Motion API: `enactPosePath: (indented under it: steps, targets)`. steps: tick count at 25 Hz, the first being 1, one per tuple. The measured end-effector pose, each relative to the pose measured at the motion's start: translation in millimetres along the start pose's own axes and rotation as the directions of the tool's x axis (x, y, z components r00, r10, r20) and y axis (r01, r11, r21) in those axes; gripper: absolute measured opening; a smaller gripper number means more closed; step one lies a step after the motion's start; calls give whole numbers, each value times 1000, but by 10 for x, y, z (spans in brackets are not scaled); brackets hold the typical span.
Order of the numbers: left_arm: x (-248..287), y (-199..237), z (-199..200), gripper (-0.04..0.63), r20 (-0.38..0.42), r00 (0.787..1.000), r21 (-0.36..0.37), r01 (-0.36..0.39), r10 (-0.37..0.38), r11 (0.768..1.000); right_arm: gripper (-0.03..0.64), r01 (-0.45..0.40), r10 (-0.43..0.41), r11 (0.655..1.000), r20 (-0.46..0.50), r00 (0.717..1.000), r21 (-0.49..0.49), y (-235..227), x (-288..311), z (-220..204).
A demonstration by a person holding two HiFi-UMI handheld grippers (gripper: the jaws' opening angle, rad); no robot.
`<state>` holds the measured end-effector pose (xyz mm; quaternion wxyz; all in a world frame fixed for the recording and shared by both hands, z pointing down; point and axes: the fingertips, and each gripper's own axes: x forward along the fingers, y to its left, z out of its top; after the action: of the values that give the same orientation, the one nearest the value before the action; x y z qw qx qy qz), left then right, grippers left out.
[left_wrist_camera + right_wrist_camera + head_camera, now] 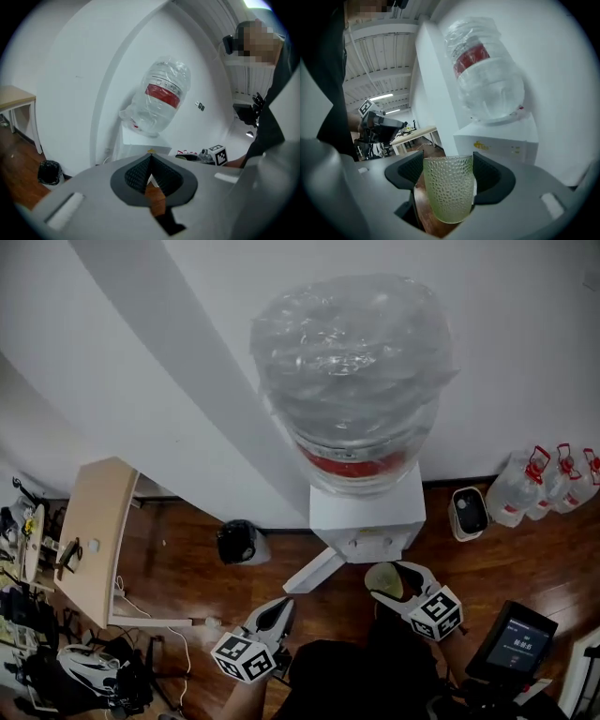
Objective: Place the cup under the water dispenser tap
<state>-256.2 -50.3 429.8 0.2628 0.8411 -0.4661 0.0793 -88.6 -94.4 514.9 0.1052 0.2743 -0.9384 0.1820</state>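
Note:
A pale green dimpled glass cup (448, 190) stands upright between the pads of my right gripper (448, 165), which is shut on it. In the head view the cup (382, 583) and the right gripper (387, 577) hang just in front of the white water dispenser (367, 514), below its front panel. A large clear bottle (352, 371) wrapped in plastic film tops the dispenser. No tap shows in any view. My left gripper (281, 608) hangs left of the dispenser with nothing in it. Its black pads (140, 174) meet tip to tip, so it is shut.
A black bin (239, 542) stands by the wall left of the dispenser, and a wooden desk (94, 535) farther left. A white plank (314, 570) leans at the dispenser's foot. Several water jugs (548, 484), a small white appliance (469, 512) and a screen (517, 643) lie to the right.

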Motion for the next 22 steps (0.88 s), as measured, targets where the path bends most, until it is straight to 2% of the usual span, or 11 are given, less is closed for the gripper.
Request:
enactPosePath:
  steps: [4,16,22]
  targets:
    - [163,74,4,0,-41,999,-6,10,-10,1000,330,25,-24,999,-20,1000,30,-255,160,-289]
    - [296,551,-327,0,-202,978,73,68,-52,995,330,153,-145,983,-79,986,98,-818,948,-1484]
    - [417,746,-526,0,-258,964,52,79,-63,996,330,234,-222,965,-110,969,114,-1232,1251,-1997]
